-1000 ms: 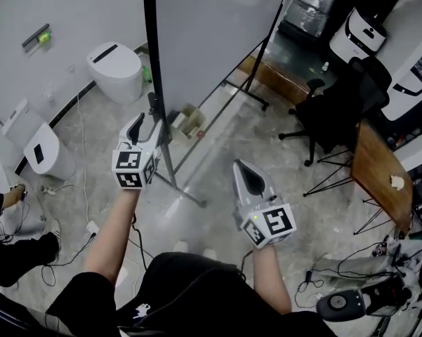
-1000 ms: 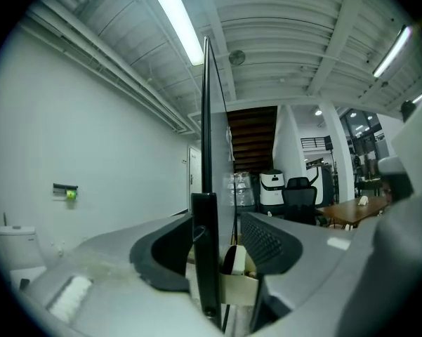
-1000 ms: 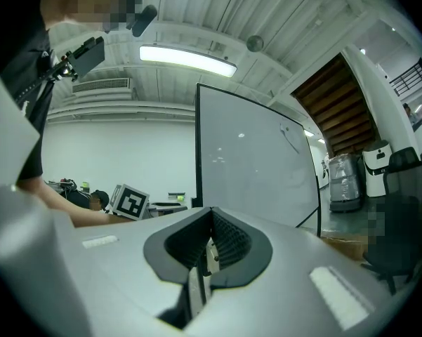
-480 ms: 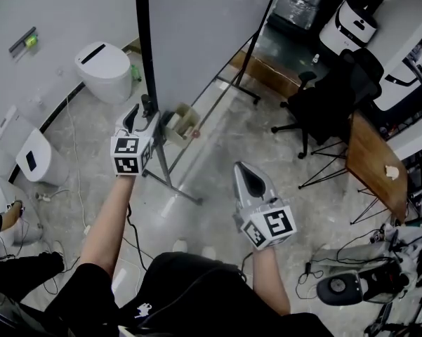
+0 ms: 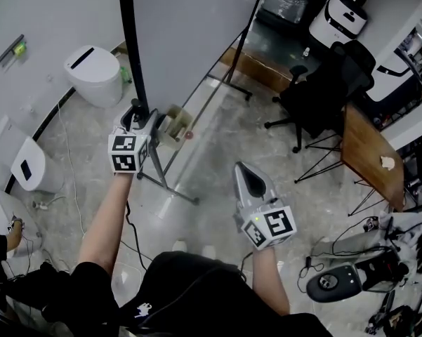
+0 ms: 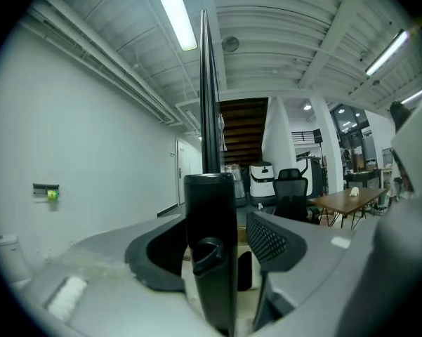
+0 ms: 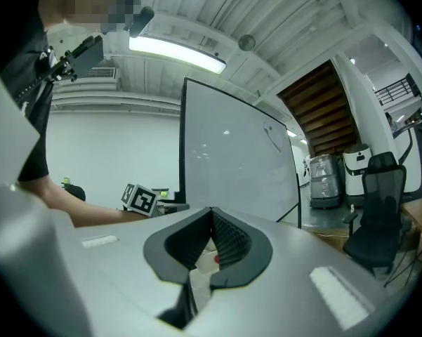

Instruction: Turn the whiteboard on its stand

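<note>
Whiteboard turning seems between grips. Nearest, the right tongs [image 5: 248,179] hang closed and empty. The left tongs [image 5: 140,113], jaws just opened wide, straddle the black stand post [image 6: 211,251] without pressing it. Beyond, the whiteboard [image 5: 189,34] stands upright on the floor, edge-on and facing right. Next comes a fresh grip and a swing.

One whiteboard [image 5: 189,41]; two grippers [image 5: 136,114] [image 5: 241,168]; one office chair [image 5: 317,95]; one wooden table [image 5: 367,154].
</note>
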